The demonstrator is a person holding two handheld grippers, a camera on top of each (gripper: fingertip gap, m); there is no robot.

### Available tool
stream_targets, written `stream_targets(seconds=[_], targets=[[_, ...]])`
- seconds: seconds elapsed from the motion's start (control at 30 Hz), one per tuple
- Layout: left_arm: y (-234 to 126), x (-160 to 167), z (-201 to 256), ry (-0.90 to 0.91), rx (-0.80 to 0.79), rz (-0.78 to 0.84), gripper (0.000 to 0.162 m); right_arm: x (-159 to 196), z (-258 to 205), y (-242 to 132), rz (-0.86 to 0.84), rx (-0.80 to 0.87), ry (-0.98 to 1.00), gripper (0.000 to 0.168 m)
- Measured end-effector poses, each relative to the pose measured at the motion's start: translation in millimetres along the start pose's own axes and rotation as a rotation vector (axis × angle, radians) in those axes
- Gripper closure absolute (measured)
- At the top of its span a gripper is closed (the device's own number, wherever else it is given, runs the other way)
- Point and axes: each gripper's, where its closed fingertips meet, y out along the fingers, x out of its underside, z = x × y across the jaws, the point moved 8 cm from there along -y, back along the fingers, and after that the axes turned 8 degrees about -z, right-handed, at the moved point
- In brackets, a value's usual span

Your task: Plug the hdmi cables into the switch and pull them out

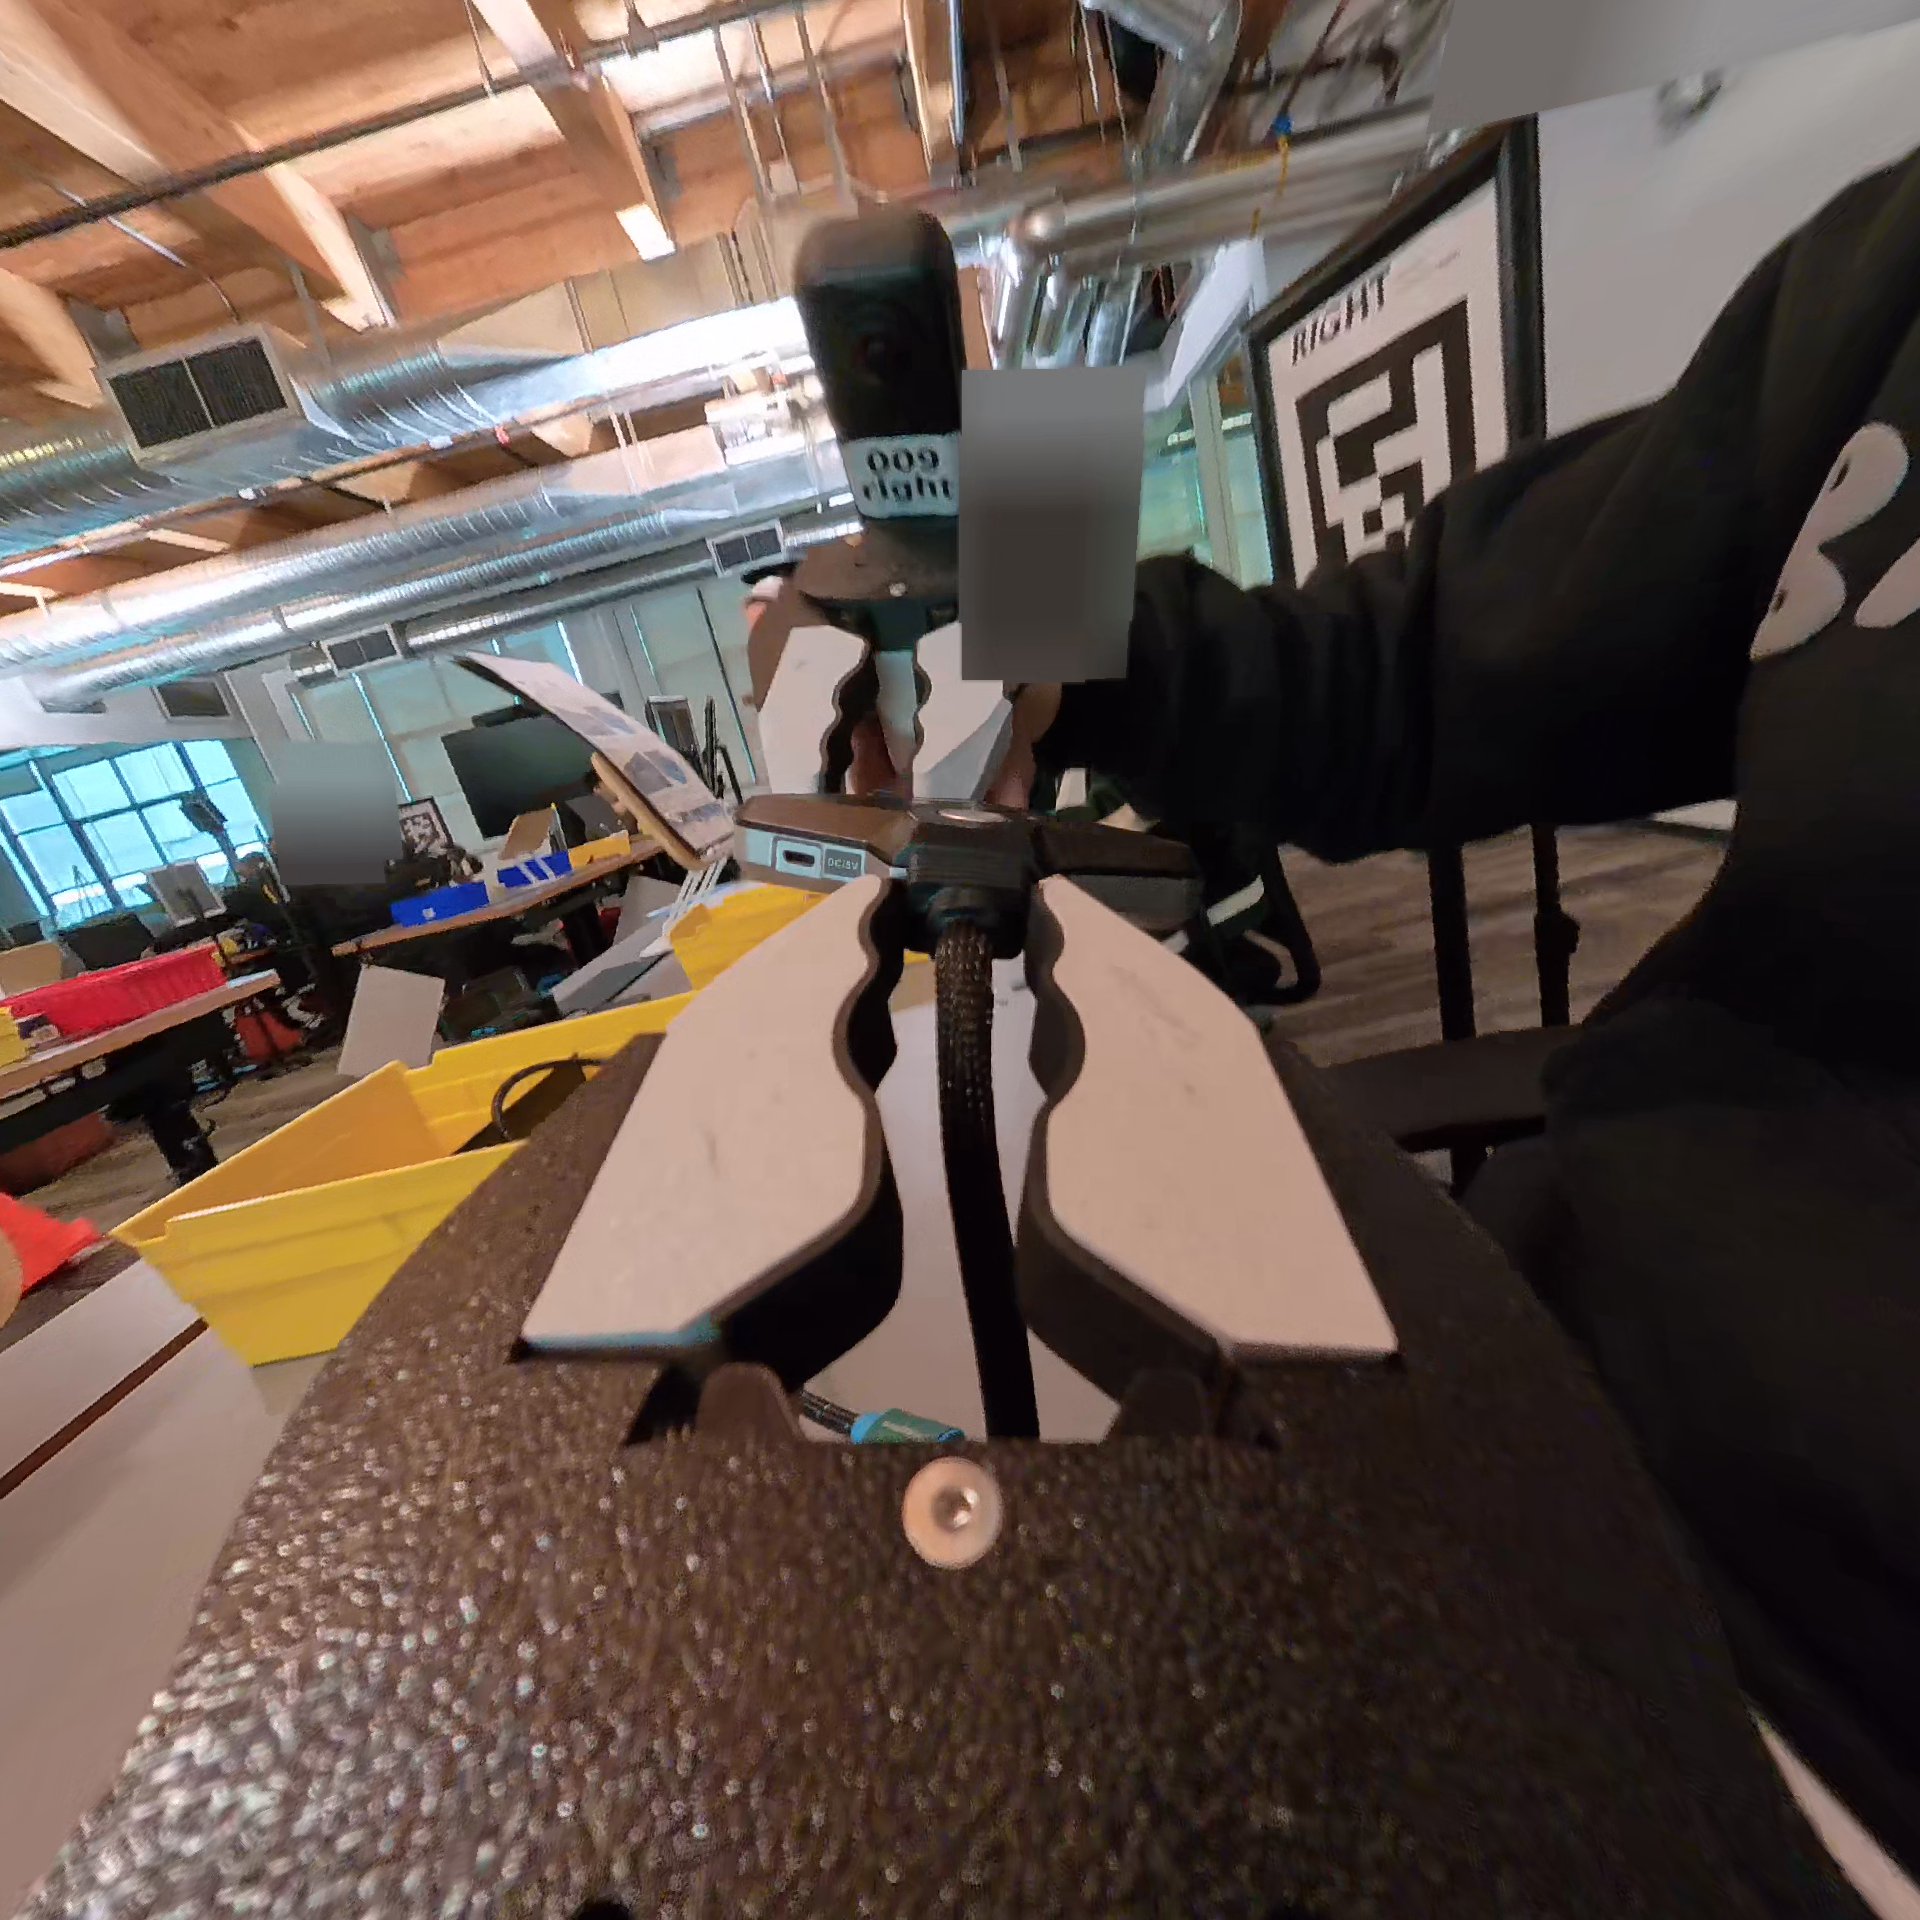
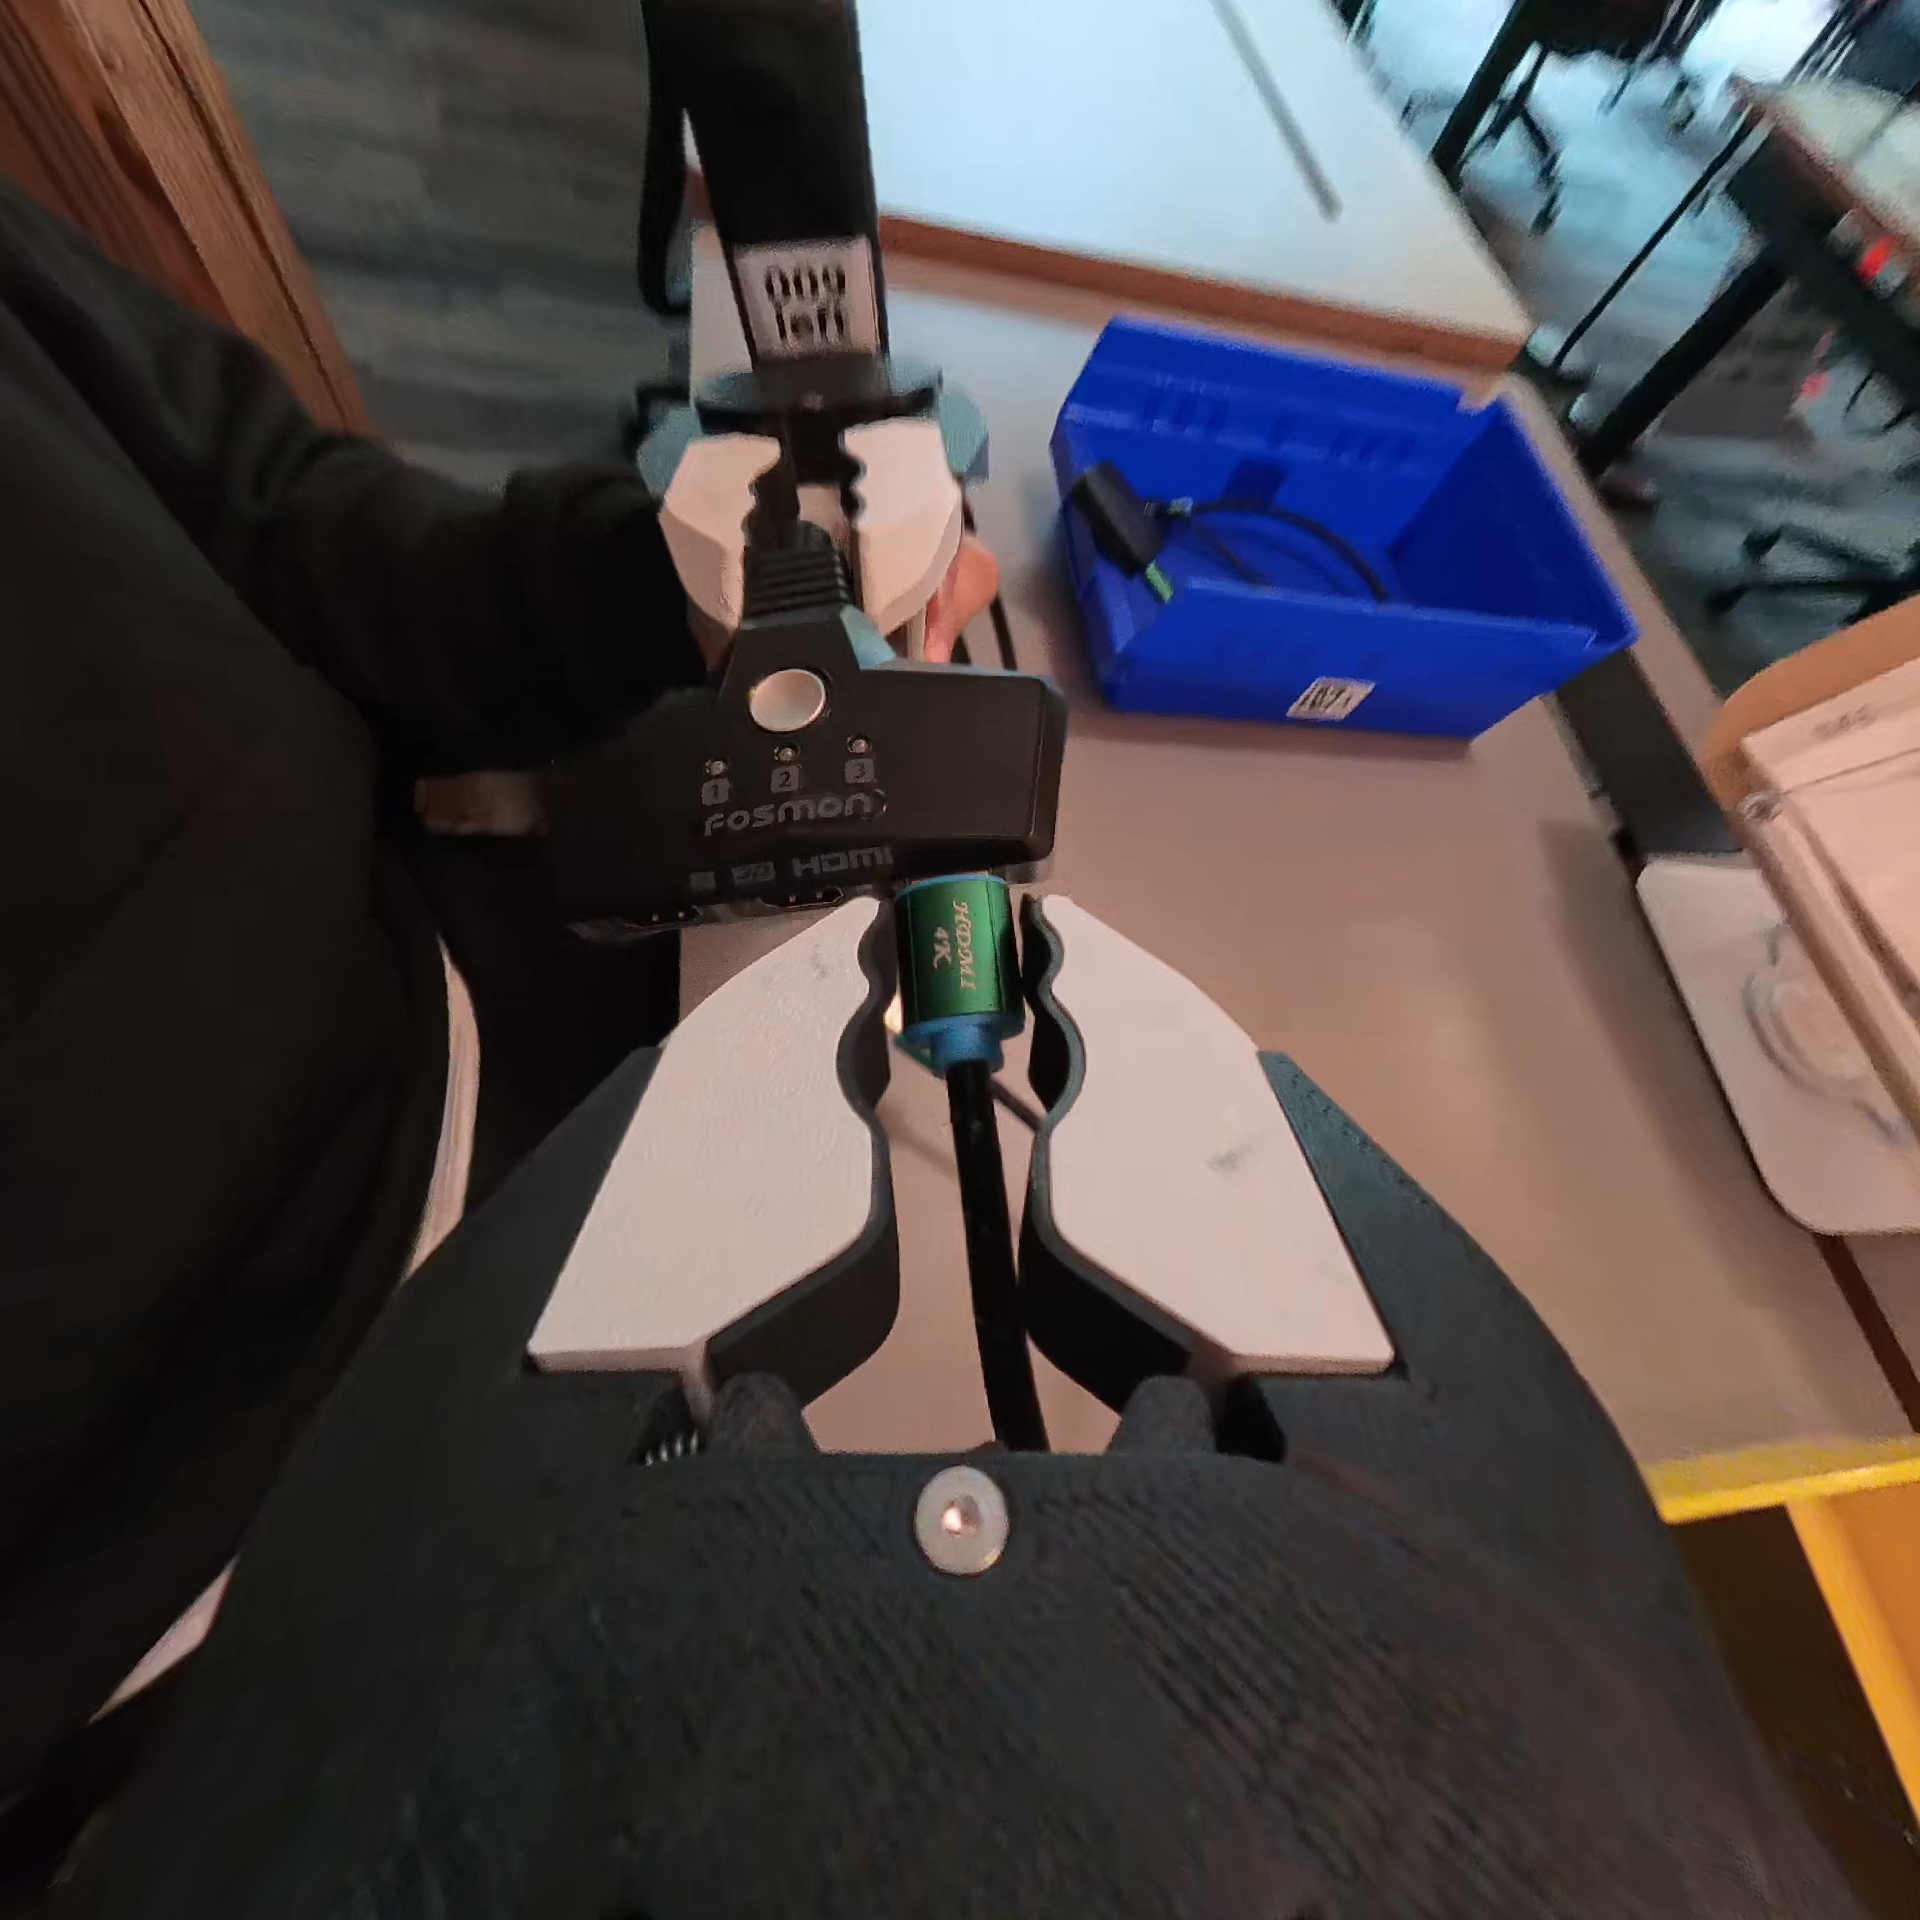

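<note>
So both grippers are up off the table here, facing each other with the switch [image 2: 831, 790] hanging in the air between them. The left gripper [image 1: 961, 914] is tilted upward, so its camera catches ceiling beams, and its fingers [image 1: 758, 1101] are closed on the black moulded strain relief where the switch's own braided cable [image 1: 977, 1143] comes out. That cable runs straight back down the slot between the fingers. The right gripper [image 2: 961, 966] points down and forward over the table [image 2: 1351, 987], and its fingers [image 2: 748, 1132] sit either side of the green HDMI plug [image 2: 954, 961]. They look pinched on it, but I can't tell for sure that the pads are tight. A dark sleeve [image 1: 1455, 644] comes in from the side behind each tool.

The plug's long axis lines up with the right gripper's fingers, nose end against the port edge of the switch, black cable [image 2: 992, 1247] trailing back toward the camera. The switch lies flat-ish with its button face up, long side running across, ports facing the right gripper.

For room: bare table below, a blue bin [image 2: 1330, 582] with a coiled cable well apart near the far edge, and a yellow bin [image 1: 343, 1195] by the left side.
</note>
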Motion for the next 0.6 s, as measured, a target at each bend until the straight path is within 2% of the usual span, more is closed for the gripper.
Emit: stream_targets(seconds=[0.27, 0.6], targets=[[-4.5, 2.1, -3.7, -0.052, 0.017, 0.084, 0.140, -1.8, -3.7, 1.2, 0.088, 0.095, -0.041, 0.145], [-6.1, 2.2, -2.4, -0.041, 0.051, 0.112, 0.140, -7.1, -8.9, -1.7, 0.076, 0.046, -0.012, 0.146]])
